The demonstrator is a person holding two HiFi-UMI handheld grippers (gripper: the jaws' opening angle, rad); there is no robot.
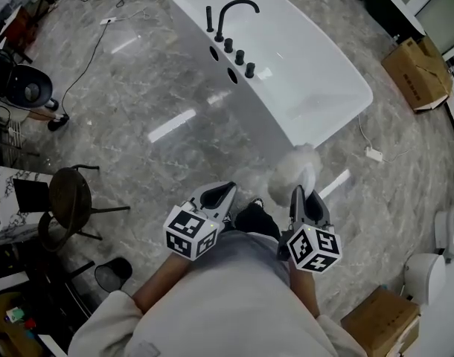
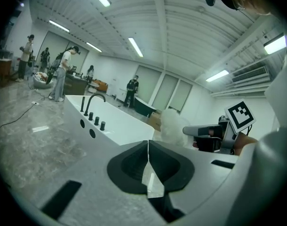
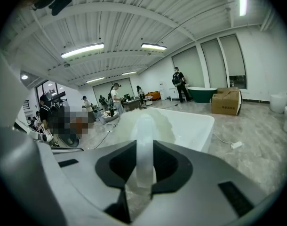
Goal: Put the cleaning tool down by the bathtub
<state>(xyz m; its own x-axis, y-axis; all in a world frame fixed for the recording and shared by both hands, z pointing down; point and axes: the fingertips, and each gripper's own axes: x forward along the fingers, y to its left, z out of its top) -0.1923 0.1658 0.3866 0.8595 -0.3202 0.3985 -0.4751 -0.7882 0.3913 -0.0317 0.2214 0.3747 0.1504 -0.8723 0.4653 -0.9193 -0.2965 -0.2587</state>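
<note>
Carrying step: the right hand-held gripper (image 3: 144, 160) clamps the fluffy duster (image 1: 294, 162) by its translucent handle (image 3: 144, 135), just beside the bathtub (image 1: 316, 73); the left hand-held gripper (image 2: 148, 166) is closed on nothing (idle). Next, lower it to the floor (image 1: 175, 125) alongside

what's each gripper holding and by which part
The right gripper grips the cleaning tool by its translucent handle, below the fluffy head. The left gripper is shut on nothing.

Loose pale grey shirt (image 1: 234, 303)
</note>
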